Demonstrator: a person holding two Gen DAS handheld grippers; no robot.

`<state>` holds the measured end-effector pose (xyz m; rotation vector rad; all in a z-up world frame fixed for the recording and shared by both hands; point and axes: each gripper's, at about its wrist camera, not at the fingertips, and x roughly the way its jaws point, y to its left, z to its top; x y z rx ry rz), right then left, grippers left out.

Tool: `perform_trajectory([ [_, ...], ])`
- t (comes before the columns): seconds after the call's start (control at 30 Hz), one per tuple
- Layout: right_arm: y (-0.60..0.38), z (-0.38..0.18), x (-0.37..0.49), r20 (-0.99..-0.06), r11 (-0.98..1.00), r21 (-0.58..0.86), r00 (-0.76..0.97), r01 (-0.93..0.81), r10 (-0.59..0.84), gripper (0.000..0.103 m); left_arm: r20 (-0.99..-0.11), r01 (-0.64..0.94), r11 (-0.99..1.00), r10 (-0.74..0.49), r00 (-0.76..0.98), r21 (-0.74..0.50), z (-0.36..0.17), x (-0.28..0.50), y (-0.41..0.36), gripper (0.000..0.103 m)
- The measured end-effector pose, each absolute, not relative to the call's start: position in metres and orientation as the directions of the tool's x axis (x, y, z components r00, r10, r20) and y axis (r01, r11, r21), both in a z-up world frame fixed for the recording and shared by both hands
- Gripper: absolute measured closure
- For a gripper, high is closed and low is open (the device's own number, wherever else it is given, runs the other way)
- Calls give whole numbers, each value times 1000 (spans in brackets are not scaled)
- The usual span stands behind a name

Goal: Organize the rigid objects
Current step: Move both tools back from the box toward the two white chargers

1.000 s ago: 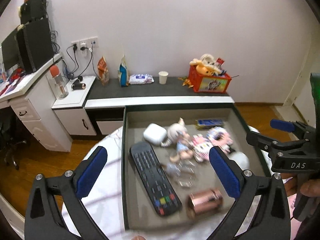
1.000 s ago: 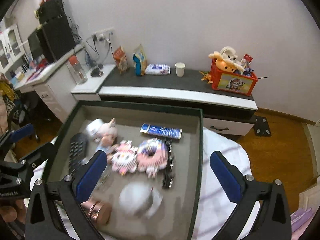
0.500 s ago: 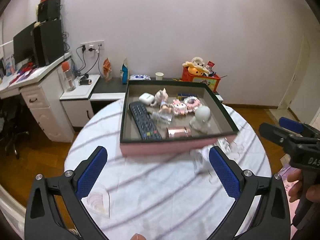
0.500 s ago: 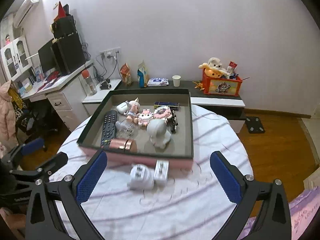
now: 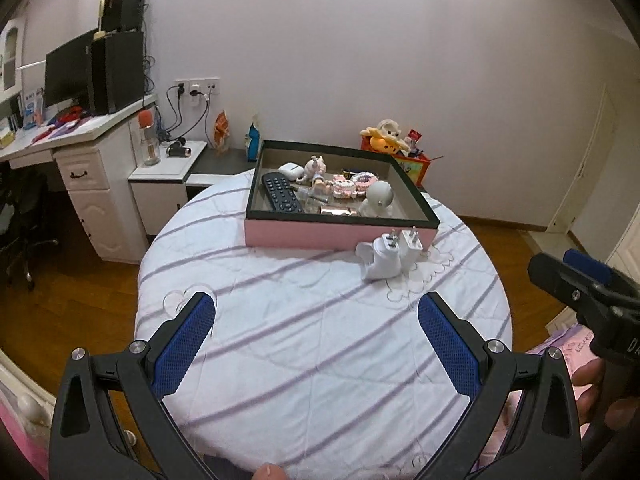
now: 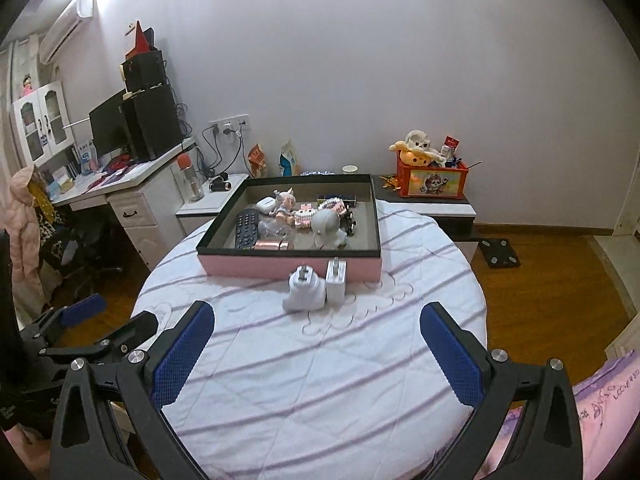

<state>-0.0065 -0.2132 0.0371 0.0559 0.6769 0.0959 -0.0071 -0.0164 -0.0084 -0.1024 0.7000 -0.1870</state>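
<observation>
A pink box with a dark rim (image 5: pixel 340 236) (image 6: pixel 288 268) sits at the far side of the round table. It holds a black remote (image 5: pixel 280 198) (image 6: pixel 246 230), a white earbud case (image 5: pixel 291 169), a small doll (image 5: pixel 314 168) (image 6: pixel 285 204), a copper tin (image 5: pixel 335 211) (image 6: pixel 272 245) and a white round figure (image 5: pixel 378 198) (image 6: pixel 326 224). Two white plug adapters (image 5: pixel 390 256) (image 6: pixel 316 286) stand on the cloth just in front of the box. My left gripper (image 5: pixel 316 334) and right gripper (image 6: pixel 316 338) are open, empty, well short of the adapters.
The table wears a white cloth with purple stripes (image 5: pixel 312 340). A white desk with a monitor (image 5: pixel 72 80) stands left, a low cabinet with an orange toy box (image 6: pixel 432 180) behind. Wooden floor surrounds the table; a scale (image 6: pixel 498 254) lies right.
Both grippers have pulled back and up from directly over the box to the near side of the table. The adapters and the whole table have come into view.
</observation>
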Motion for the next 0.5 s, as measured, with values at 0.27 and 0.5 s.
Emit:
perform_trajectory([
  [0.27,-220,9,-37,-663,993,104,741,-50,107,0,-640,107,977,-201,742,-183,-18,-32,-5,0],
  [0.5,-225,-1,-42,-678,993,115,728,-32,102,0,-644,112,978,-199,739,-174,-19,-37,-8,0],
])
